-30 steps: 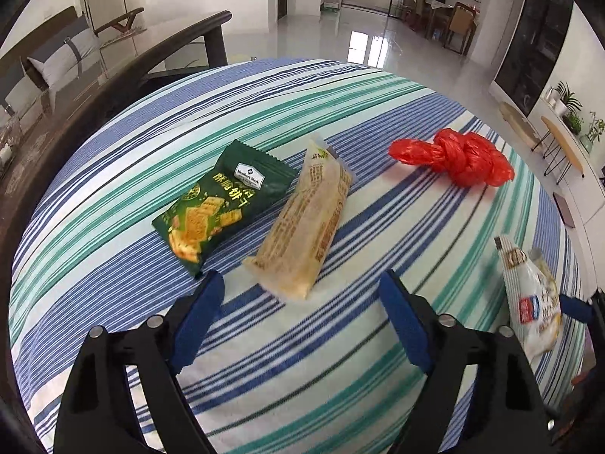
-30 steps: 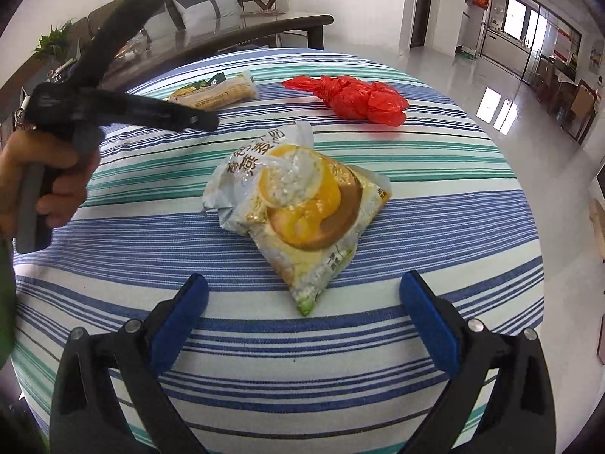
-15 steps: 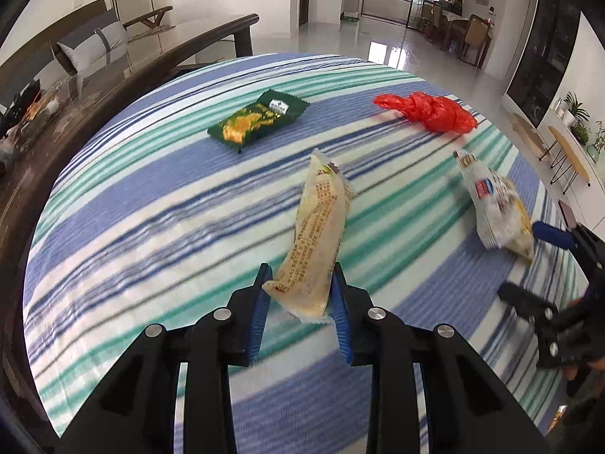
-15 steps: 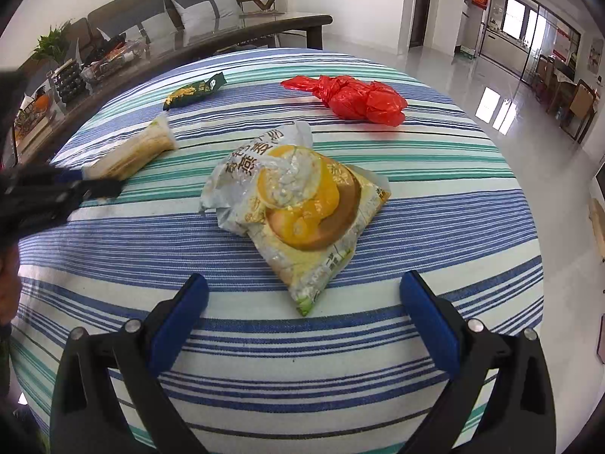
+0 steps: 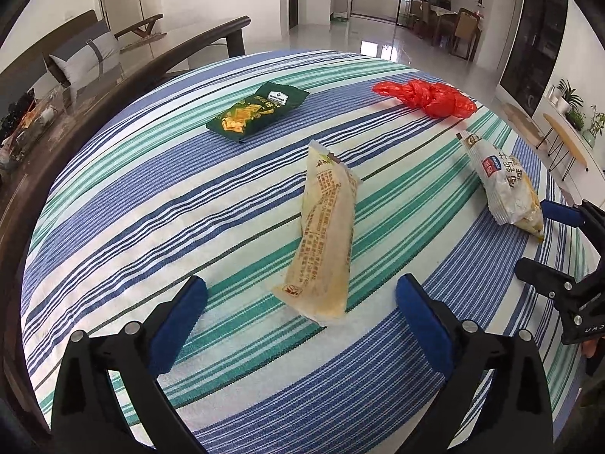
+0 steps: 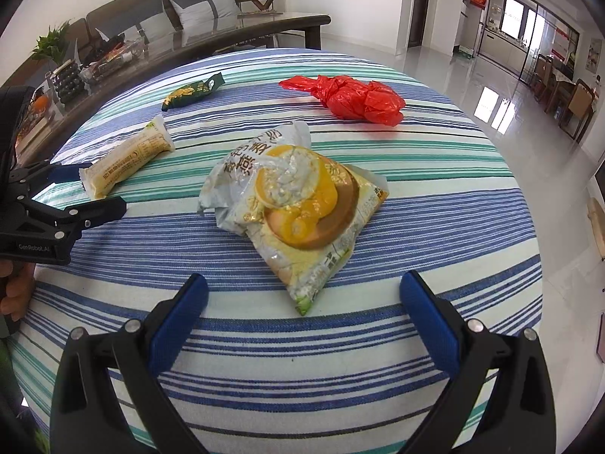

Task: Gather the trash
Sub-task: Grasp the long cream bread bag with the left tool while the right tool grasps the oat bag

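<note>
A long beige snack wrapper (image 5: 327, 242) lies on the striped tablecloth between the fingers of my open left gripper (image 5: 300, 304); it also shows in the right wrist view (image 6: 124, 160). A crumpled oatmeal bag (image 6: 298, 204) lies just ahead of my open, empty right gripper (image 6: 302, 308), and shows in the left wrist view (image 5: 503, 185). A green cracker packet (image 5: 257, 111) and a knotted red plastic bag (image 5: 427, 96) lie farther back. The left gripper (image 6: 94, 189) shows at the left edge of the right wrist view.
The round table with the striped cloth (image 5: 151, 208) drops off at its edges. A dark glass-topped table (image 6: 227, 34) with clutter and a sofa stand behind on the left. Shiny floor and dining chairs (image 5: 461, 34) lie beyond.
My left gripper was shut on the beige wrapper half a second ago; it has opened and the wrapper now lies on the cloth, nearer than a second ago. The right gripper has not moved.
</note>
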{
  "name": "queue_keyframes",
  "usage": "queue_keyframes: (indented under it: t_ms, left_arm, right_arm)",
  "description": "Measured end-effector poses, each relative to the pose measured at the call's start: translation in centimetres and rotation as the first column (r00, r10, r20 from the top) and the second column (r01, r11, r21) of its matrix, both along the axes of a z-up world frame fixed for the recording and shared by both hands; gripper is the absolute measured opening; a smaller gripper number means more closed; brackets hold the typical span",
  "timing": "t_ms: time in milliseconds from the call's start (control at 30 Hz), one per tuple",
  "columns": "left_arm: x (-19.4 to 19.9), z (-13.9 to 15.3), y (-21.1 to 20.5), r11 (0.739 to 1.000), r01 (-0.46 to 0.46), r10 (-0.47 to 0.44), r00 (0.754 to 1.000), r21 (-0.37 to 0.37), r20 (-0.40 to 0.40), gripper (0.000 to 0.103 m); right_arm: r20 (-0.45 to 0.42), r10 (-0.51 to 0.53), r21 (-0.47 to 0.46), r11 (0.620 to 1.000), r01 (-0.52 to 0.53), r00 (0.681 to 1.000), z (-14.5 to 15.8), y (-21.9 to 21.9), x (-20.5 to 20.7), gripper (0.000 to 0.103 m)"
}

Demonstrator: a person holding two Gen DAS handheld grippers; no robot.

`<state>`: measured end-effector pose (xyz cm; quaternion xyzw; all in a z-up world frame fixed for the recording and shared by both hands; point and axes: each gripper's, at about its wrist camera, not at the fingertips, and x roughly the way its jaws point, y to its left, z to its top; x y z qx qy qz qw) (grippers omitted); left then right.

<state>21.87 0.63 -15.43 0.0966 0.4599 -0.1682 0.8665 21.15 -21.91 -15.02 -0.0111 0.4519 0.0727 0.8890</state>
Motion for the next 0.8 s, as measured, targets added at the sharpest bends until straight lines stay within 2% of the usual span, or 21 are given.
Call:
queue_keyframes:
  t_ms: [400,567,700,800]
  left_arm:
    - [0.0,-0.1,0.2,1.0,-0.006,0.006,1.0,-0.005,0.004,0.099]
    - [0.1,-0.1,0.2,1.0,-0.007,0.007,1.0,-0.005,0.004,0.099]
    - [0.1,-0.1,0.2,1.0,-0.006,0.006,1.0,-0.005,0.004,0.099]
    - [0.1,-0.1,0.2,1.0,-0.006,0.006,1.0,-0.005,0.004,0.099]
  right_arm:
    - [0.003,0.0,0.01,1.0,0.0,1.0,0.1,-0.1,-0.1,0.098]
    - [0.017,-0.024,0.119,0.993,0.022,1.0,0.6,-1.8,-0.5,0.098]
    - [-0.019,-0.083,0.186,0.979,0.085,0.996,0.8,-3.1,-0.4,0.098]
    - [-0.033,-0.075,0.224,0.971,0.08,0.997,1.1,-3.3,-0.2,0.098]
